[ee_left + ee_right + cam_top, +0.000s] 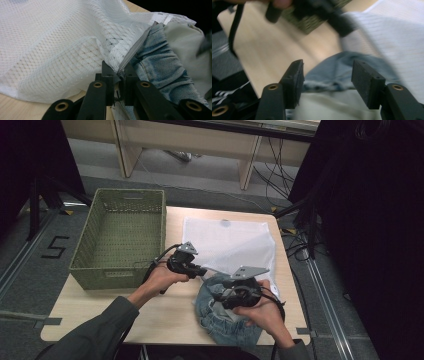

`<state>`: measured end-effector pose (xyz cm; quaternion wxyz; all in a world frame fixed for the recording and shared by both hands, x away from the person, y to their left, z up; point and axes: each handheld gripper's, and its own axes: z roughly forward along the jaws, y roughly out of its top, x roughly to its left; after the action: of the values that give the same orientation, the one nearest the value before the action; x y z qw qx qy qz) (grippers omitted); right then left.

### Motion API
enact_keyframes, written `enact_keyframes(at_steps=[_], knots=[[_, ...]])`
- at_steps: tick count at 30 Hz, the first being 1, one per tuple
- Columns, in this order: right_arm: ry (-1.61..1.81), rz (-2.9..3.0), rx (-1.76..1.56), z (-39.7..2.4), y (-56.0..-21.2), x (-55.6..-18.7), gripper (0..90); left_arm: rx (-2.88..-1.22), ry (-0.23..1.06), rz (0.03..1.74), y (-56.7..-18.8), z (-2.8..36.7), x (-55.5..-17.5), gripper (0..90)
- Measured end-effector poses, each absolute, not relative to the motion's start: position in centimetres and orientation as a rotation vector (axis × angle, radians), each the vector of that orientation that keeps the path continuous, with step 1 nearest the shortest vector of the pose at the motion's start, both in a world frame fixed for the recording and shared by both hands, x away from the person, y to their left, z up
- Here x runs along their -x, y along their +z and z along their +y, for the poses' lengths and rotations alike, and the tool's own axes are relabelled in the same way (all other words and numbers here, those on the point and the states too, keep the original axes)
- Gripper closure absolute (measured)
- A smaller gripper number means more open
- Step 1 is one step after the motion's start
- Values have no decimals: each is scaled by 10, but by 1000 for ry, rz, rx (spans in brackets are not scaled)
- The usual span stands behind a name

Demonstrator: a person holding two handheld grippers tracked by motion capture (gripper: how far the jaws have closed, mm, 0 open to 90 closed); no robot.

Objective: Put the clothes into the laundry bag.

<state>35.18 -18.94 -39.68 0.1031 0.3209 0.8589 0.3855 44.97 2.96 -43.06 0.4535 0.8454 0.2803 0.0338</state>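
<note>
Denim jeans half-hidden in mesh bag — left gripper clamps its edge; right gripper open, blurred.

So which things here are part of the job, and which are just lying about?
In the job:
- white mesh laundry bag, its zipper edge clamped in the left gripper
- denim garment at the bag's mouth
- right gripper, open above the denim

Lying about:
- green woven basket
- cables on the floor beyond the table

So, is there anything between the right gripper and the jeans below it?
Nothing visible. The right gripper has its jaws open just above the jeans, with only air between. The left gripper pinches the mesh bag edge beside them.
</note>
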Motion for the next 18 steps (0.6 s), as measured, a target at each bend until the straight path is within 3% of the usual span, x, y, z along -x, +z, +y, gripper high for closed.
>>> enact_keyframes(at_steps=[6, 7, 12, 18], knots=[[912, 2631, -843, -157, -426, -337, 388, -2093, 78, 692, -431, 30, -450, 826], [833, 2629, -840, -152, -437, -336, 410, -2094, 78, 688, -431, 30, -449, 828], [740, 2675, -765, -160, -450, -349, 738, -2102, 82, 683, -431, 30, -448, 840], [826, 2506, -797, -188, -408, -358, 787, -2091, 90, 658, -424, 29, -445, 849]])
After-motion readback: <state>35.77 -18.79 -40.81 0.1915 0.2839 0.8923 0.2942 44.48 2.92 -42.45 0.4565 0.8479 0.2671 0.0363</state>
